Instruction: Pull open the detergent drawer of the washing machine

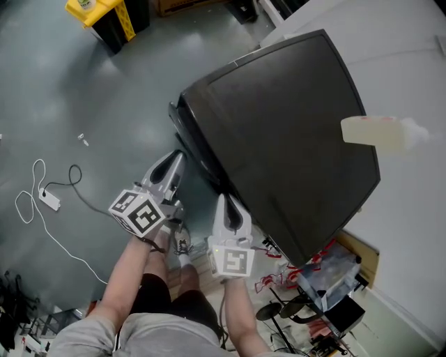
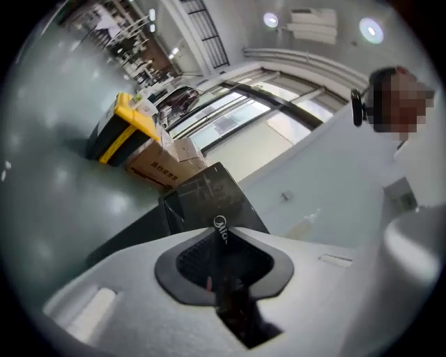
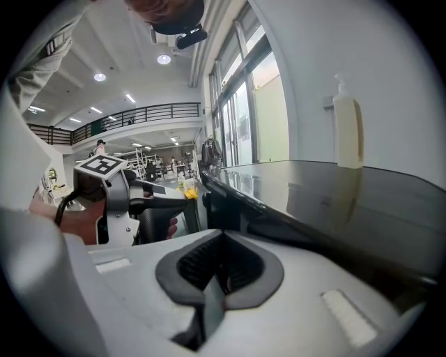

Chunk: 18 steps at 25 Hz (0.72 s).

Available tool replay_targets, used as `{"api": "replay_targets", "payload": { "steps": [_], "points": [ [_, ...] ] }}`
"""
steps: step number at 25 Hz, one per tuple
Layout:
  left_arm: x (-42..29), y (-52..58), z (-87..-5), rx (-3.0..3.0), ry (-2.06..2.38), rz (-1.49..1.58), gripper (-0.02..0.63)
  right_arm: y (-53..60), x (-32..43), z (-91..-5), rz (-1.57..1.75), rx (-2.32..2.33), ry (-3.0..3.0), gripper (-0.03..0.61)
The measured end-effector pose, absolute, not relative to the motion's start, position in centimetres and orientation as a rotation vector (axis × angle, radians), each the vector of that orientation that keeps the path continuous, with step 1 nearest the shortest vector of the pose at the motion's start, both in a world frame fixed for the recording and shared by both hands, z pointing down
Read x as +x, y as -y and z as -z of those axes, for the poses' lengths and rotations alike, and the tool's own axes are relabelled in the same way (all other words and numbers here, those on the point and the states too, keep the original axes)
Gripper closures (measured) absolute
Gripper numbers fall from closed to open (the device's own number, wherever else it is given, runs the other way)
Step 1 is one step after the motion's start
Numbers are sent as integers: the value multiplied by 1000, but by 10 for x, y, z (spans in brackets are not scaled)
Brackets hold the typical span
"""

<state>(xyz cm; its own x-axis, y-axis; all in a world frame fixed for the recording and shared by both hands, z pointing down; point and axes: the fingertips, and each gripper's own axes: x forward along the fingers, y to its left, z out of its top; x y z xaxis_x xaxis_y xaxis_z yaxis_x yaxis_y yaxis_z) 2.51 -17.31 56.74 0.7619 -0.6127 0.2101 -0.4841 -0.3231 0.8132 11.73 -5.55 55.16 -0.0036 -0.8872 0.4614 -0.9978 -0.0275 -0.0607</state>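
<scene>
The dark washing machine (image 1: 286, 132) is seen from above, its front face (image 1: 191, 143) turned toward me; I cannot make out the detergent drawer. My left gripper (image 1: 174, 159) hangs just in front of that face, jaws shut with nothing between them. My right gripper (image 1: 224, 201) is beside it, near the machine's front corner, also shut and empty. The left gripper view shows its closed jaws (image 2: 221, 233) aimed at the machine's glossy front (image 2: 209, 199). In the right gripper view the closed jaws (image 3: 221, 240) point along the machine's top edge (image 3: 279, 209), with the left gripper (image 3: 104, 188) at the left.
A pale pump bottle (image 1: 376, 132) stands on the machine's lid. A yellow-lidded bin (image 1: 104, 14) and cardboard box (image 2: 164, 167) stand across the grey floor. A white cable and adapter (image 1: 49, 199) lie at the left. Tripods and clutter (image 1: 313, 293) crowd the lower right.
</scene>
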Motion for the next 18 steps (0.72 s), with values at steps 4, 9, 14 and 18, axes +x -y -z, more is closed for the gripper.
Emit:
{"api": "replay_targets", "payload": {
  "steps": [4, 9, 14, 18],
  "points": [
    [30, 178, -571, 1804, 690, 356, 434, 52, 116, -551, -553, 1983, 1963, 574],
    [40, 179, -578, 1761, 560, 433, 318, 48, 117, -555, -567, 1975, 1952, 574],
    [46, 178, -578, 1775, 480, 434, 295, 47, 118, -560, -592, 1976, 1939, 574],
    [47, 179, -584, 1801, 485, 386, 284, 45, 117, -563, -598, 1967, 1940, 574]
  ]
}}
